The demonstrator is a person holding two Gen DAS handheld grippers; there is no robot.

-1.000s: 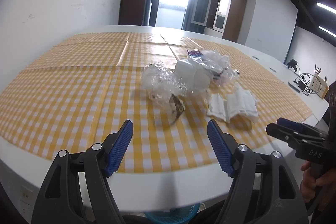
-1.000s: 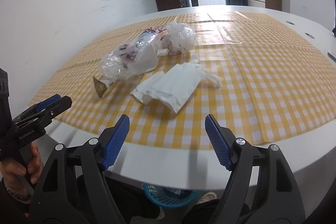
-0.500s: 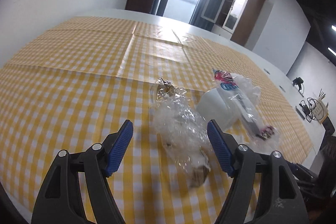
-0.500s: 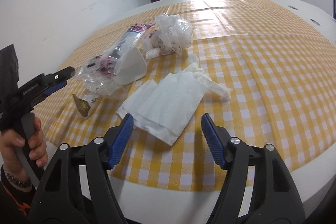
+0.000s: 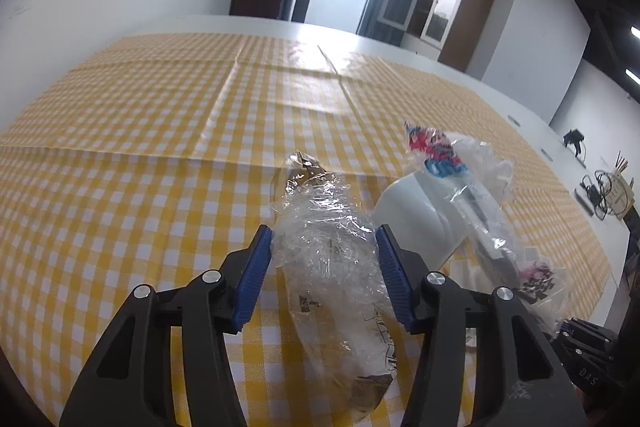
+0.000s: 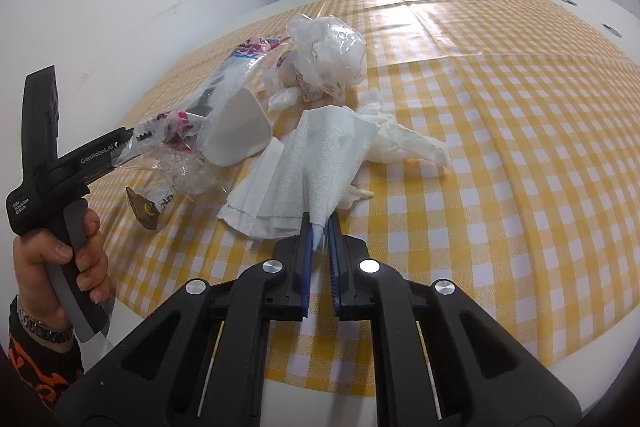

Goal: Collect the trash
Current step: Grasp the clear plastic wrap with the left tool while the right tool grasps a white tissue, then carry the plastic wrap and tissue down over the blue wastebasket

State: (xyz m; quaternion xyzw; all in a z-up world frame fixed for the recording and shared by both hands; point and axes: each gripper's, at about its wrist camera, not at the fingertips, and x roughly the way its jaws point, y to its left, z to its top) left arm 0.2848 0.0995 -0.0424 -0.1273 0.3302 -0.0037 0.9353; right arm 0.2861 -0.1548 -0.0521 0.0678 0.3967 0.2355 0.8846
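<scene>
A: We have the right gripper (image 6: 320, 247) pinched almost fully together on a corner of the white embossed paper napkin (image 6: 316, 167), which lies on the yellow-and-white checked tablecloth (image 6: 520, 147) near the table's front edge. Its jaws have just been closing, and the napkin's tip sits between them.

B: And our left gripper (image 5: 324, 267) has been narrowing around the crumpled clear cellophane wrapper with a brown printed end (image 5: 332, 267). The blue pads (image 5: 254, 275) touch its sides, but we cannot tell whether they truly press it yet.

A: That is our first risk. The film is slick and springy, so if we lift before the squeeze is firm, it likely slides out and drops back.

B: The white plastic cup lying on its side (image 5: 416, 219) sits just beside that wrapper, with the long clear bag printed red and blue (image 5: 460, 179) draped over it. If the films snag, we may drag the cup along and roll it off the table.

A: On our side, the napkin is held by one thin corner. A quick pull could tear it, or leave its folded under-layers behind.

B: The twisted white tissue (image 6: 404, 143) touches its far edge, and the knotted clear bag of white scraps (image 6: 332, 55) lies beyond, so we may scatter both.
</scene>
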